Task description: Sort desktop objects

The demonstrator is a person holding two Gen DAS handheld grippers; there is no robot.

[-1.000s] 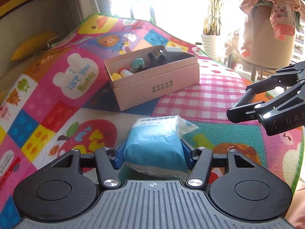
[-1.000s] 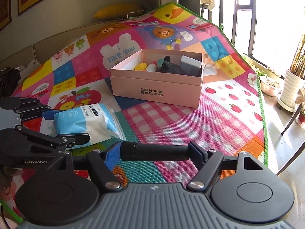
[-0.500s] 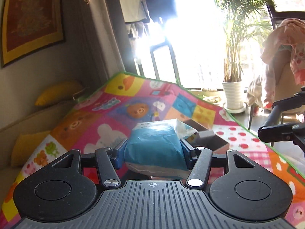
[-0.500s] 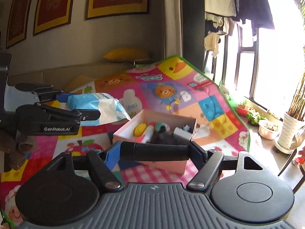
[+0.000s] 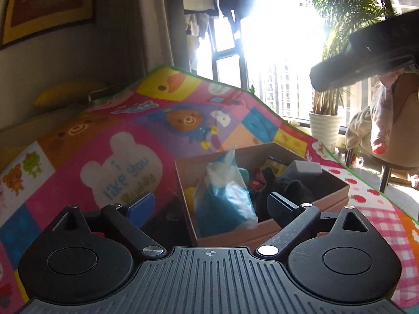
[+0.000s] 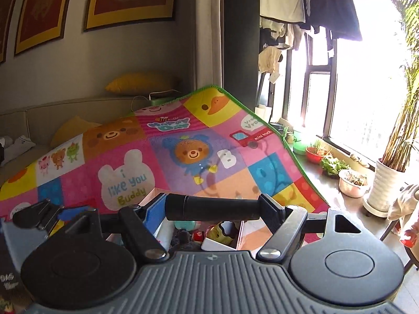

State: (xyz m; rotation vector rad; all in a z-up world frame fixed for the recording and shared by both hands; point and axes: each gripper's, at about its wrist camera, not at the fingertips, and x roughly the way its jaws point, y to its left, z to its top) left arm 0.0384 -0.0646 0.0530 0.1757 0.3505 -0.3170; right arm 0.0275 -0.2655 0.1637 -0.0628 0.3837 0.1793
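Note:
My left gripper is open and empty, just above the near edge of the pink cardboard box. The blue tissue pack stands on end inside the box, free between my spread fingers, next to a black soft toy and small items. My right gripper is shut on a black cylinder and holds it above the box. It shows in the left wrist view at the upper right. The left gripper also shows in the right wrist view.
A colourful cartoon play mat covers the surface under the box. A sofa with yellow cushions stands behind. Plant pots and a window are to the right, with a chair draped in cloth.
My left gripper carried the tissue pack over the box, opened, and the pack dropped into the box. My right gripper rose with the black cylinder still held.

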